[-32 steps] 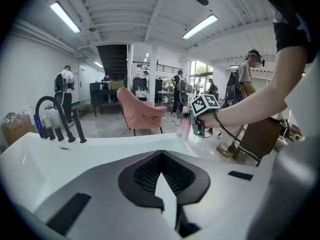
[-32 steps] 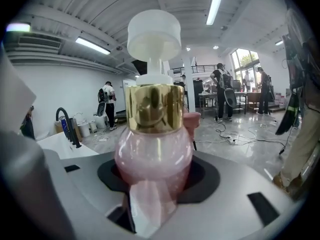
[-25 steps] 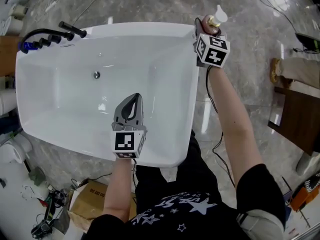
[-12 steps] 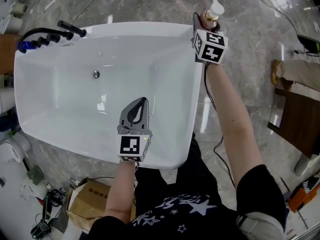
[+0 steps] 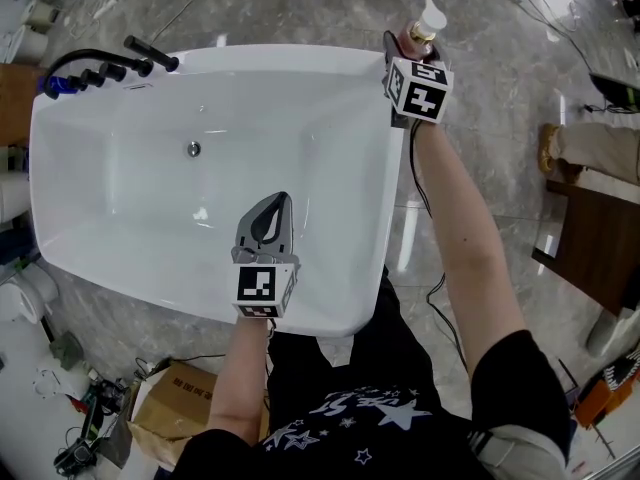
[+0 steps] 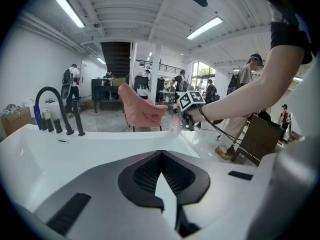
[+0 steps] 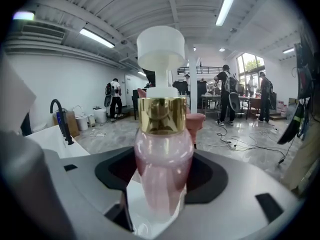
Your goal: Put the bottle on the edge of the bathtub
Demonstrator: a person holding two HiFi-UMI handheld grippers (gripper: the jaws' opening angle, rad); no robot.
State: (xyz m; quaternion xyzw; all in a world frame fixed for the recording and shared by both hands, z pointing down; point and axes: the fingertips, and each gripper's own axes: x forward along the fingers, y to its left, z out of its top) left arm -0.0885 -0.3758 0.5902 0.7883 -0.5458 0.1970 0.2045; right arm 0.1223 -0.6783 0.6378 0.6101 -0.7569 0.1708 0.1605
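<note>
The pink pump bottle is standing upright on the far right corner of the bathtub's rim, its gold collar and white pump head rising above the white ledge visible beneath its base in the right gripper view. It is sitting in much the same spot as a second ago, so the carrying seems to be over. What is changing is the right gripper: its jaws are spreading apart around the bottle, which is still standing between them but no longer looks pinched. That is reading as the release itself, meaning the placement is very nearly finished; only backing the gripper away without tipping the tall, narrow bottle appears to be left. The left gripper is hovering over the basin near the tub's near side, jaws pressed together and carrying nothing, having drifted only a little since before. The black faucet is sitting at the opposite corner, well apart from the bottle.
</note>
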